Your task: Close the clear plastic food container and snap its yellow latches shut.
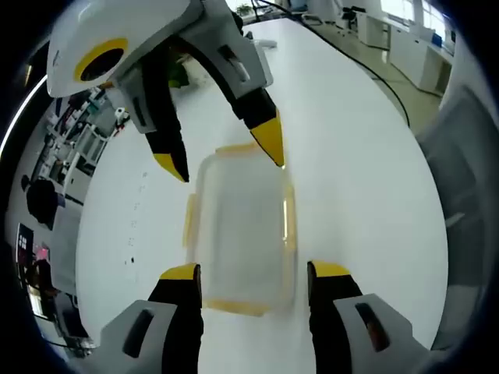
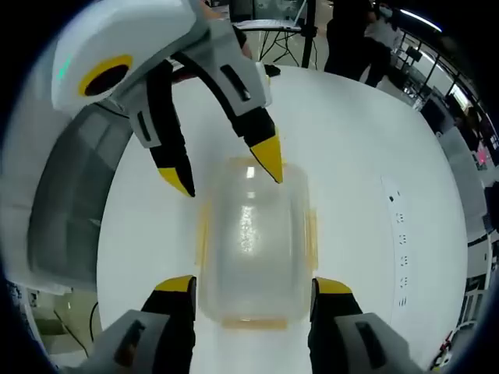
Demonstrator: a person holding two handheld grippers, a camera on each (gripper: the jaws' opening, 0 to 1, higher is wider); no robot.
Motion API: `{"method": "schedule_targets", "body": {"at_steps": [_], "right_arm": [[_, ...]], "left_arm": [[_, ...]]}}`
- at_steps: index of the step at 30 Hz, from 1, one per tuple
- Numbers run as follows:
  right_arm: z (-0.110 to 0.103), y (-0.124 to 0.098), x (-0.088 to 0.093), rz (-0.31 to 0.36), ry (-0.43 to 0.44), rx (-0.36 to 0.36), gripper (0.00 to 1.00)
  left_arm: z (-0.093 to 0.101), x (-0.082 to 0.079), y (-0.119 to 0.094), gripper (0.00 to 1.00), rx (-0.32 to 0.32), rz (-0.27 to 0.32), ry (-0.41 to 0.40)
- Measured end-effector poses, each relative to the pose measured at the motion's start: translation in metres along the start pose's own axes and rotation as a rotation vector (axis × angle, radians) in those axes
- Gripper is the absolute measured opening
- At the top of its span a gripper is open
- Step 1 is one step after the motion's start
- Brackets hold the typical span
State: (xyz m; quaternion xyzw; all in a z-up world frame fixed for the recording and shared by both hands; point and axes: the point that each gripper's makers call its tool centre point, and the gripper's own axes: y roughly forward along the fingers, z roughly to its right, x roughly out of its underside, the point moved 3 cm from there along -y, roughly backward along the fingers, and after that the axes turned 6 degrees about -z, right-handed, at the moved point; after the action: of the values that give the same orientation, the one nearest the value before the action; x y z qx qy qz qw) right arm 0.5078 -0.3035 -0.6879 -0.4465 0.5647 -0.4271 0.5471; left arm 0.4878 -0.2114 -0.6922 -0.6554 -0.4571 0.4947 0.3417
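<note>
Clear plastic container (image 1: 240, 234) is sitting flat on the white tabletop (image 1: 366, 195), lid already resting on top, yellow latches (image 1: 288, 222) showing along its sides and ends. Both tools are hovering over it from opposite ends, facing each other.

Left tool (image 1: 253, 274) is spreading its jaws wide, yellow tips flanking the near end of the container, gripping nothing. In the right gripper view the same tool is coming in from the top (image 2: 226, 171), tips poised over the far end.

Right tool (image 2: 253, 287) is likewise holding its jaws apart, empty, tips straddling its own near end of the container (image 2: 253, 241). In the left gripper view it is reaching in from above (image 1: 222, 156), one tip just at the far rim, the other off to the side.

Reason for this setup, likely: each tool is lining up on one end so they can press down together and seat the lid evenly before snapping latches. Can't tell whether any latch is clipped yet; they are looking flared rather than tight. Task reads as early-to-mid: lid placed, latching not yet done.
</note>
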Motion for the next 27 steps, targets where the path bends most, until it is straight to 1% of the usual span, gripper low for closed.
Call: {"method": "schedule_targets", "body": {"at_steps": [3, 6, 8, 10, 14, 17, 19, 22, 23, 25, 27], "right_arm": [[-0.003, 0.001, 0.002, 0.005, 0.011, 0.006, 0.59], [-0.006, 0.002, 0.005, 0.004, 0.018, 0.018, 0.61], [-0.008, 0.003, 0.009, -0.001, 0.023, 0.024, 0.61], [-0.007, 0.003, 0.010, 0.012, 0.030, 0.043, 0.61], [-0.007, 0.005, 0.013, 0.015, 0.036, 0.067, 0.65], [-0.008, 0.008, 0.015, 0.010, 0.030, 0.077, 0.68], [-0.007, 0.009, 0.017, 0.007, 0.030, 0.082, 0.68], [-0.005, 0.010, 0.016, 0.021, 0.033, 0.096, 0.68], [-0.002, 0.011, 0.015, 0.034, 0.028, 0.113, 0.68], [-0.001, 0.012, 0.015, 0.033, 0.023, 0.118, 0.68], [0.000, 0.017, 0.015, 0.030, 0.013, 0.126, 0.69]], "left_arm": [[-0.002, 0.004, 0.001, 0.58, 0.000, -0.017, 0.017], [-0.005, 0.008, 0.002, 0.61, 0.007, -0.024, 0.015], [-0.007, 0.009, 0.003, 0.63, 0.007, -0.027, 0.016], [-0.011, 0.009, 0.003, 0.65, 0.004, -0.027, 0.018], [-0.017, 0.010, 0.007, 0.69, 0.005, -0.029, 0.008], [-0.018, 0.009, 0.012, 0.70, 0.013, -0.035, 0.013], [-0.018, 0.009, 0.015, 0.71, 0.017, -0.039, 0.016], [-0.018, 0.009, 0.020, 0.73, 0.026, -0.049, 0.015], [-0.017, 0.010, 0.023, 0.73, 0.030, -0.058, 0.029], [-0.018, 0.011, 0.026, 0.73, 0.027, -0.068, 0.042], [-0.019, 0.011, 0.030, 0.73, 0.036, -0.068, 0.023]]}}
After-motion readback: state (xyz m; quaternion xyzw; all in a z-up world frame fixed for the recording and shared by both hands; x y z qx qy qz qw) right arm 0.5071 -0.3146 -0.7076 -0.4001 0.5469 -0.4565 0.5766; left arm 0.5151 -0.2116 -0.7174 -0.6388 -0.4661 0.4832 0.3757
